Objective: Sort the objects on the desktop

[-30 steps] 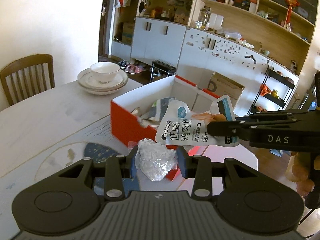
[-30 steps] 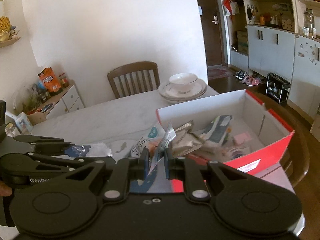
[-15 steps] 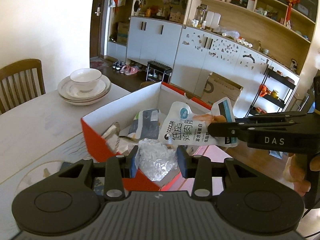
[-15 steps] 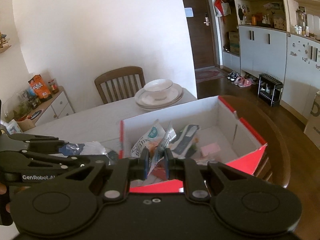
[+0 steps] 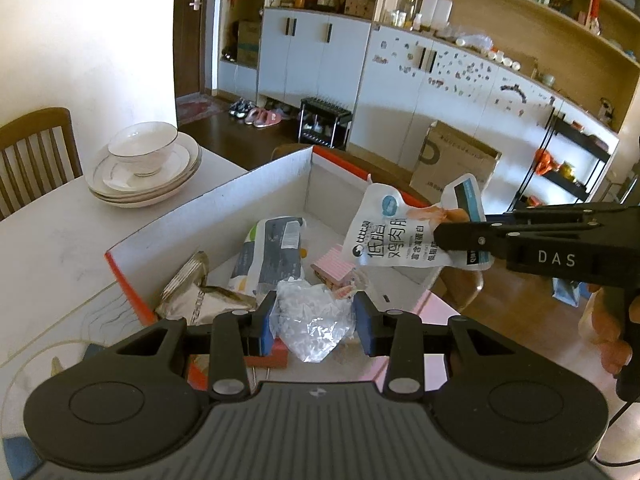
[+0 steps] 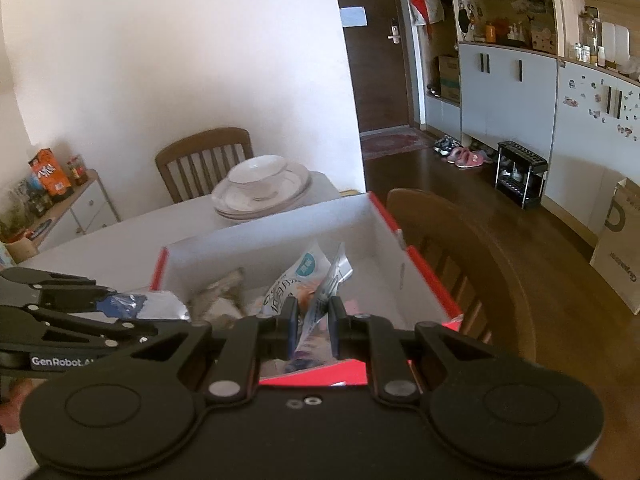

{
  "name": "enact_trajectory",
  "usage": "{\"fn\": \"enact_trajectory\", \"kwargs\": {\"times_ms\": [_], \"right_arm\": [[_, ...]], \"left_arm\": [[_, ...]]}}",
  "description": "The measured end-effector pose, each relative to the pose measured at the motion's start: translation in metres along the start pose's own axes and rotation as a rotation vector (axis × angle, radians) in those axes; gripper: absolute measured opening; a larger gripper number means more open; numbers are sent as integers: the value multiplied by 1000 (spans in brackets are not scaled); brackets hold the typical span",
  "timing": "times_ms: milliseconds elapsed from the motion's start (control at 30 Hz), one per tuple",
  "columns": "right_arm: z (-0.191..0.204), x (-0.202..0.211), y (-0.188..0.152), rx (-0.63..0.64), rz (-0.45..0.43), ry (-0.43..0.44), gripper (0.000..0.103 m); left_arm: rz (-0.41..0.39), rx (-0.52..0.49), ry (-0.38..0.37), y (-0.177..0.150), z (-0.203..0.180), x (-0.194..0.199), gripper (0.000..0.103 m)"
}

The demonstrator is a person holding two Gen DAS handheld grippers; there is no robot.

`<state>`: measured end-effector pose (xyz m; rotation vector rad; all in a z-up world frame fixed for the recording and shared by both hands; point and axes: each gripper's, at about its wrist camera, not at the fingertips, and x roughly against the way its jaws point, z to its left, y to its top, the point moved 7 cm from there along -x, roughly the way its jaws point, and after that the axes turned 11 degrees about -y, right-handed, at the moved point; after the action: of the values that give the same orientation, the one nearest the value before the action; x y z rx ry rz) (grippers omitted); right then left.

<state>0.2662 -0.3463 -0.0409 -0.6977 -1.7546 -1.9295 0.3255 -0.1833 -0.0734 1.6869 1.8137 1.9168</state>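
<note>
A red box with white inner walls stands on the table and holds several packets. My left gripper is shut on a crumpled clear plastic wrapper and holds it over the box's near edge. My right gripper is shut on a white snack pouch with Chinese print, held above the box's right side. The pouch also shows in the right wrist view, over the box. The left gripper with its wrapper shows at the left there.
Inside the box lie a grey packet, a silver packet and a pink item. A bowl on stacked plates sits at the table's far end. Wooden chairs stand behind the table and beside the box.
Both grippers have moved forward and over the box with their loads, so the box's inside now shows fully below them. Both grips are unchanged.
</note>
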Motion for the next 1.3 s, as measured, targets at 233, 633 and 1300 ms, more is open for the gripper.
{"fn": "enact_trajectory", "kwargs": {"times_ms": [233, 633, 1300], "right_arm": [[-14, -31, 1, 17, 37, -9, 14], [2, -68, -1, 116, 87, 13, 14], [24, -93, -12, 235, 131, 22, 16]], "left_arm": [[49, 12, 47, 7, 8, -30, 38], [150, 50, 102, 1, 30, -71, 38], [266, 140, 95, -18, 49, -94, 39]]}}
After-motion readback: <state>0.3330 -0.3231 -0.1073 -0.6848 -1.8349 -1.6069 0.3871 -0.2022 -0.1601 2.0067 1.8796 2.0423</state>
